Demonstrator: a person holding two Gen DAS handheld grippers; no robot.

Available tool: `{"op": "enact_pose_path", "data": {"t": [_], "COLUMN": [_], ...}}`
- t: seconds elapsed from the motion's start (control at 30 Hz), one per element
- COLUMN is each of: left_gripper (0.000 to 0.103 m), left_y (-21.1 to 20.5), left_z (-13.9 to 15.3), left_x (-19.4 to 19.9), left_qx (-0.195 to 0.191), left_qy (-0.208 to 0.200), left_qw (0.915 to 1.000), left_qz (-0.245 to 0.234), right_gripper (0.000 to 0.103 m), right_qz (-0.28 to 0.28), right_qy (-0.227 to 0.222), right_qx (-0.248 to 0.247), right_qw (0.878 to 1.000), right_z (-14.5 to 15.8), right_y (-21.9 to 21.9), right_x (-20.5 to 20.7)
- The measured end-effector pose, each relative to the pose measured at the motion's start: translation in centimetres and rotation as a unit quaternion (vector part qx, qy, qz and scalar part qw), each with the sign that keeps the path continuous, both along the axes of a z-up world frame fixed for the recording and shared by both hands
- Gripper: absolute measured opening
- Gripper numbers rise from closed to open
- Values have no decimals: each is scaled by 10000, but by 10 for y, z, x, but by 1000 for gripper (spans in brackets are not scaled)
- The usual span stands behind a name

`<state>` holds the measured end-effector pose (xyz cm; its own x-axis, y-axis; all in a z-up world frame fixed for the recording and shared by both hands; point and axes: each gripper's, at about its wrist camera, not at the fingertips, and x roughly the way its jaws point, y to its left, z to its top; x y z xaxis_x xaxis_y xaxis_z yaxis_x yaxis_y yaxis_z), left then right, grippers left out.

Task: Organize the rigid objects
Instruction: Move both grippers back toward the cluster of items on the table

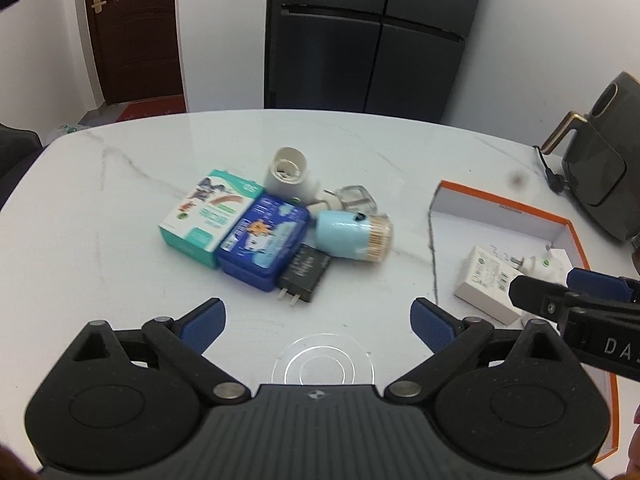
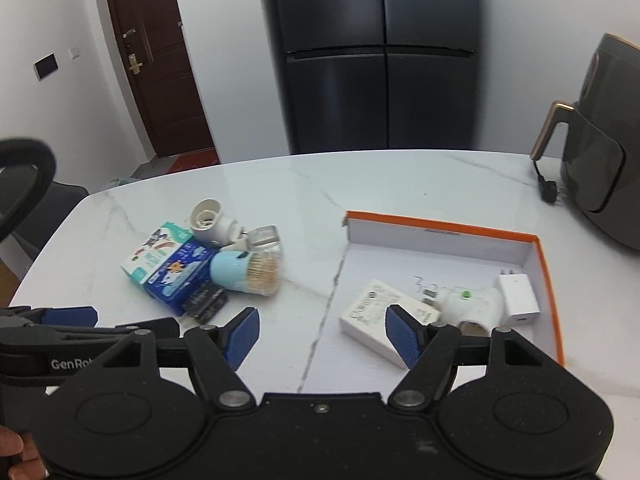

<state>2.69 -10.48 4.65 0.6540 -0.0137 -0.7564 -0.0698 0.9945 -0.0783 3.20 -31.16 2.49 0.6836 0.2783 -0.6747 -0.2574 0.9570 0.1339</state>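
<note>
A pile lies mid-table: a green box (image 1: pixel 206 216), a blue box (image 1: pixel 262 246), a black plug charger (image 1: pixel 304 276), a light-blue toothpick holder (image 1: pixel 352 236), a white lamp socket (image 1: pixel 288 176) and a clear glass piece (image 1: pixel 356 200). My left gripper (image 1: pixel 318 320) hovers in front of the pile, open and empty. To the right is an orange-rimmed white box (image 2: pixel 440 236) holding a flat white box (image 2: pixel 366 316), a white adapter (image 2: pixel 472 304) and a white charger (image 2: pixel 518 296). At that box's near edge my right gripper (image 2: pixel 324 332) is open with nothing between its fingers.
A dark air fryer (image 2: pixel 600 160) with its cord and plug (image 2: pixel 550 190) stands at the table's far right. Behind the marble table (image 1: pixel 120 260) are a black fridge (image 1: pixel 368 32) and a brown door (image 1: pixel 136 28). A dark chair (image 2: pixel 24 184) sits at the left edge.
</note>
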Motion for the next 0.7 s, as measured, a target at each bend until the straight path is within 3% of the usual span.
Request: {"op": "enact_pose_path", "data": {"t": [0.53, 0.7], "left_gripper": [103, 103], "left_y": [67, 84], "left_z": [42, 37], "left_x": [32, 50], "left_qx": [653, 748], "left_qy": [-405, -349], "left_qw": [9970, 9966], "left_qz": [-67, -79], "right_gripper": [85, 86], "right_qz": [2, -49], "right_qy": [-85, -56], "right_qx": [117, 161], "right_qw": [9999, 9998], "right_z": [5, 2], "right_y": [38, 49], "right_x": [3, 6]}}
